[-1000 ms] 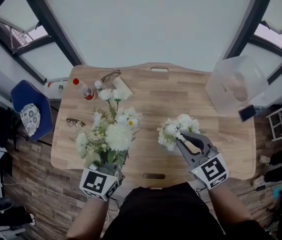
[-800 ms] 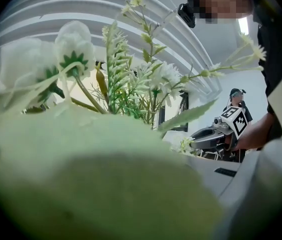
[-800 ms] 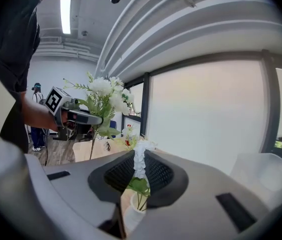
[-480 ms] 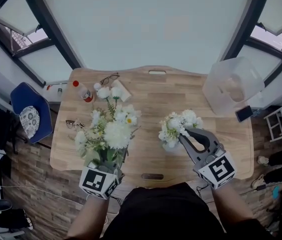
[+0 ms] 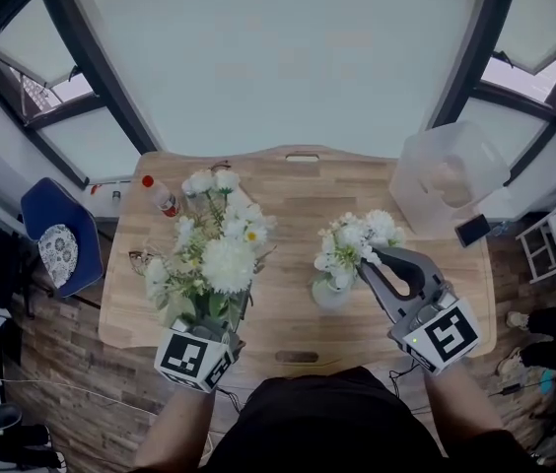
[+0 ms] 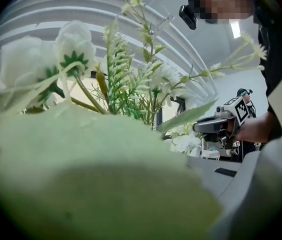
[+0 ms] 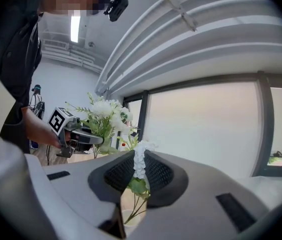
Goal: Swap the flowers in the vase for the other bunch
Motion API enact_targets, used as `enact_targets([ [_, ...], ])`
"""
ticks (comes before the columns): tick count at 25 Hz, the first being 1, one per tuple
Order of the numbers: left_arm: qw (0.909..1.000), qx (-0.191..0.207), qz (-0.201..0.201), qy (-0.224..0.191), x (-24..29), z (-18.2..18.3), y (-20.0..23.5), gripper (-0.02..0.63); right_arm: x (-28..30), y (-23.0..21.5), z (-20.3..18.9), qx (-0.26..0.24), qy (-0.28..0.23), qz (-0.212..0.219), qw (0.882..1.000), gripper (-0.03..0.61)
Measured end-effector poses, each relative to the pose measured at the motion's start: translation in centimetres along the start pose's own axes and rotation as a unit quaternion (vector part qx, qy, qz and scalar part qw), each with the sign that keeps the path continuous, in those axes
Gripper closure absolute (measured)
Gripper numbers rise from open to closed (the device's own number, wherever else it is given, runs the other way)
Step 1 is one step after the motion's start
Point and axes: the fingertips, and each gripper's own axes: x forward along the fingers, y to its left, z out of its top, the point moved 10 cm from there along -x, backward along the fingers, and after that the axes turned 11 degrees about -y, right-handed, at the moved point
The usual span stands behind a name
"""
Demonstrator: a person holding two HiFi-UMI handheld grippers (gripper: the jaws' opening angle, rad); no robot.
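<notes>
Vase (image 5: 329, 294) stands on table (image 5: 293, 180), small bunch (image 5: 352, 244) stemmed into it | right gripper (image 5: 369, 264) clamped on those stems, likely for removal | left gripper (image 5: 214, 313) grips larger bunch (image 5: 214, 254) upright, ready as replacement.

Head view high above table (image 5: 293, 193); gripper views close-in, mutually opposed.

Red-capped bottle (image 5: 163, 200), clear bin (image 5: 446, 180), blue chair (image 5: 39, 207)
</notes>
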Motion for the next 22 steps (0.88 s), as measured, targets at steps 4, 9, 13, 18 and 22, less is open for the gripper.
enact_targets([
  [4, 0.9999, -0.006, -0.005, -0.012, 1.2, 0.7, -0.7, 0.549, -1.5, -1.5, 1.2, -0.002, -0.023, -0.010, 1.000, 0.503],
  [9, 0.9994, 0.007, -0.018, -0.030, 1.6, 2.3, 0.2, 0.549, -2.1, -2.2, 3.1, -0.003, -0.042, -0.026, 0.999, 0.505],
  [13, 0.9989, 0.016, -0.028, -0.034, 1.9, 2.8, 0.2, 0.549, -2.9, -2.9, 3.7, -0.002, -0.061, -0.046, 0.997, 0.503],
  [18, 0.9981, 0.018, -0.040, -0.042, 2.0, 3.1, 0.3, 0.549, -3.8, -3.1, 4.9, 0.002, -0.076, -0.066, 0.995, 0.504],
  [22, 0.9974, 0.013, -0.052, -0.049, 2.8, 3.6, 0.0, 0.549, -4.8, -3.2, 5.9, -0.011, -0.083, -0.082, 0.993, 0.503],
])
